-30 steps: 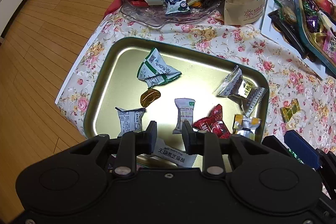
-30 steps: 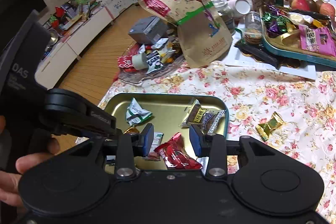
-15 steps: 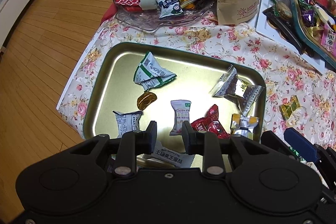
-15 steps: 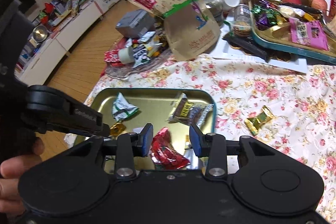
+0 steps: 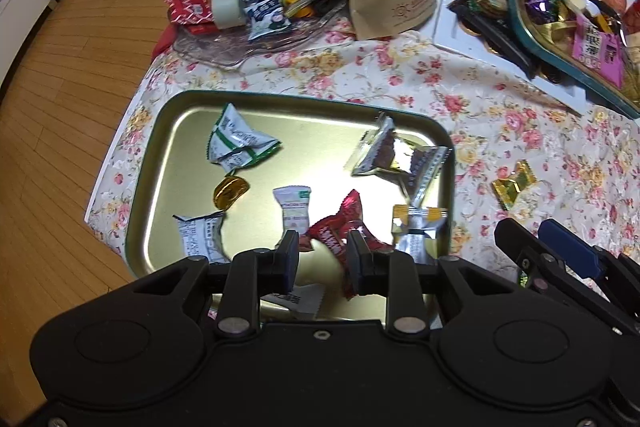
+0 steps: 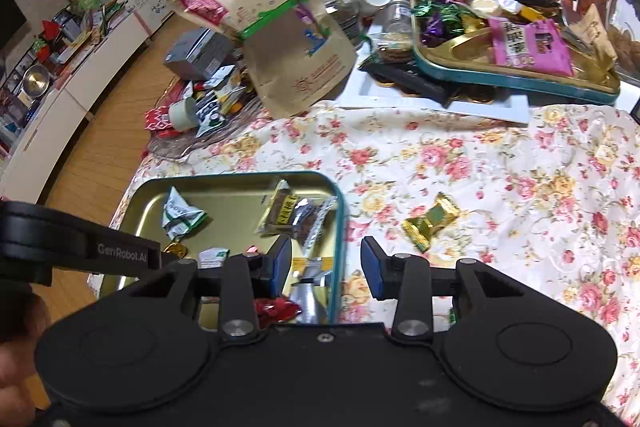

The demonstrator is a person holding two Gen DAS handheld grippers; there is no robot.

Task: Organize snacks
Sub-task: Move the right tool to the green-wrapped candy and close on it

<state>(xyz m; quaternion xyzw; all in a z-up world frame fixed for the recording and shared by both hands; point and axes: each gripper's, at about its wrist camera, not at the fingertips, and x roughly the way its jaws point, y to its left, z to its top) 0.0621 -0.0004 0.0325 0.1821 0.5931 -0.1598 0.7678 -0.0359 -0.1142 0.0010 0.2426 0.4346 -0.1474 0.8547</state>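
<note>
The gold candy (image 6: pixel 431 222) lies on the flowered counter (image 6: pixel 500 187) just right of the tray (image 6: pixel 340 211), its long axis diagonal. The right claw (image 6: pixel 326 269), jaws apart and empty, is nearer; the candy sits ahead and right of it. The left claw (image 5: pixel 322 259), also apart and empty, hangs over the tray.

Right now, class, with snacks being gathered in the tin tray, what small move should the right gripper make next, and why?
Probably shift the right gripper right, over the gold candy: it lies alone on the flowered cloth, outside the tray, and the gripper looks open and empty.
</note>
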